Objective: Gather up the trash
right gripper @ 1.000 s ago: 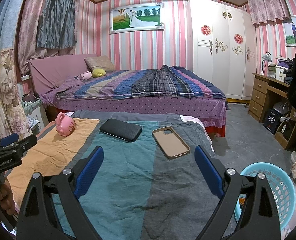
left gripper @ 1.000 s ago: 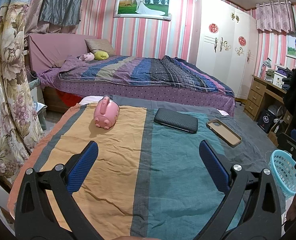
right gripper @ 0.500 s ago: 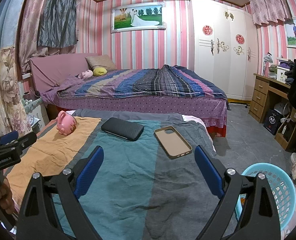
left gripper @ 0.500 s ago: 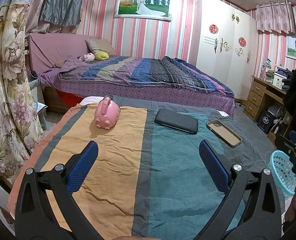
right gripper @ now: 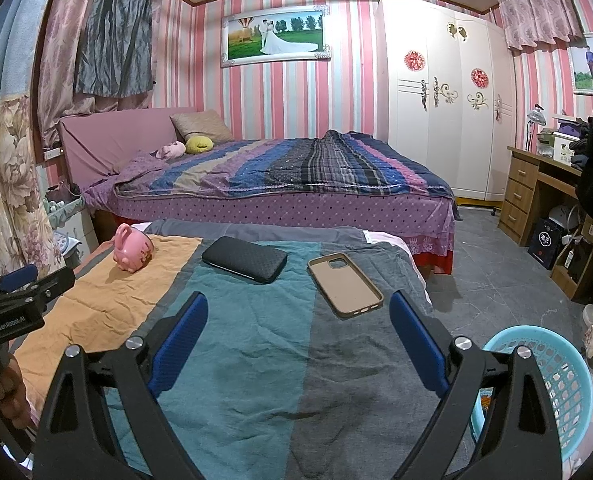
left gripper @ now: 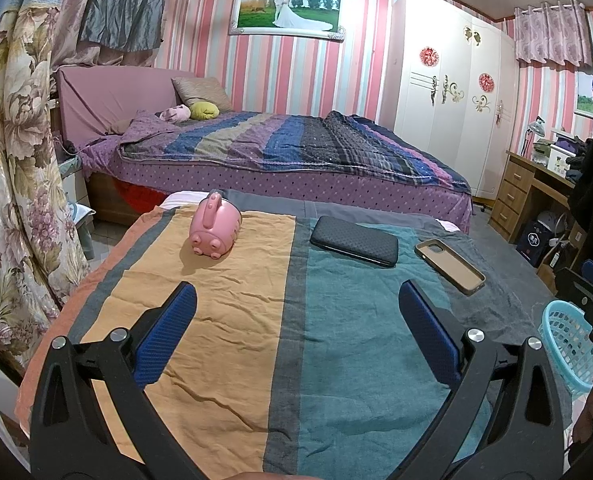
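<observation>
A large bed [left gripper: 280, 152] with a striped purple and blue cover is seen across the middle of both views, and a white wardrobe [right gripper: 444, 92] is placed at the upper right. A framed wedding picture [right gripper: 274, 36] is hung on the pink striped wall at the top centre.

The lower half of each frame is filled by a table covered with a striped cloth [left gripper: 224, 320] in orange, grey and teal. A light blue plastic basket [right gripper: 556, 384] is seen at the lower right of the right wrist view, on the floor just beside the table edge; in the left wrist view it is shown at the right edge [left gripper: 568, 344].

Three things are laid on the cloth, apart from each other. A black textured case [right gripper: 244, 259] is placed in the centre, lying flat. A tan phone case [right gripper: 344, 284] is laid to the right of it, with the open side up. A pink piggy bank [left gripper: 215, 230] is found to the left of centre on the orange stripe, lying on its side.

The left gripper [left gripper: 296, 308] is held at the bottom of its frame above the cloth, its blue fingers spread wide with nothing between them. The right gripper [right gripper: 298, 320] is likewise spread wide and nothing is held; it is placed near the tan phone case but is not touching it
</observation>
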`<state>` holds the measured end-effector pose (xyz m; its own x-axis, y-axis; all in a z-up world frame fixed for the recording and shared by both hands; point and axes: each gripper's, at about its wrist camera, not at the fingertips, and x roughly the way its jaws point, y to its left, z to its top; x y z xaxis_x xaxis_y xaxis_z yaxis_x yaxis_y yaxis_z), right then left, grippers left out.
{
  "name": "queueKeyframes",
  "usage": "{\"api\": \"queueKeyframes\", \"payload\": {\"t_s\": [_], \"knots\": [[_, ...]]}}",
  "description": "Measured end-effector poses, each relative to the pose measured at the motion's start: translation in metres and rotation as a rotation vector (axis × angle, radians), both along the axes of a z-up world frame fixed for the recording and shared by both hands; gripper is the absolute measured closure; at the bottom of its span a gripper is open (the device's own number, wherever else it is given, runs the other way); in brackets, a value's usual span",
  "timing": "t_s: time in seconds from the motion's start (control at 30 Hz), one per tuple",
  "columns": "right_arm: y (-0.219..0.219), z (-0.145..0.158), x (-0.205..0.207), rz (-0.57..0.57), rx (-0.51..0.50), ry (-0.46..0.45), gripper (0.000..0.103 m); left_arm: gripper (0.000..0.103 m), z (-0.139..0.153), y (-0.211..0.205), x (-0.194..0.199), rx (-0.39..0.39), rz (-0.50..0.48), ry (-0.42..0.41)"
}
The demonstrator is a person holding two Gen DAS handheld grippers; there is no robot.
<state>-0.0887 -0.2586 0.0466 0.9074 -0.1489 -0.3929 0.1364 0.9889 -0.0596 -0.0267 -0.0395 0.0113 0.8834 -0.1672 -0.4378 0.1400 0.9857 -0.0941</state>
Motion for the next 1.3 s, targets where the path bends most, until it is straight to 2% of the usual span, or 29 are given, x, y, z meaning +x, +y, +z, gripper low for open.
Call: {"api": "queueKeyframes", "payload": {"t_s": [1.3], "knots": [[0.0015, 0.0025, -0.0014, 0.003, 0.001, 0.003, 0.013, 0.005, 0.0001, 0.0059, -0.0026, -0.006, 0.013, 0.008]]}}
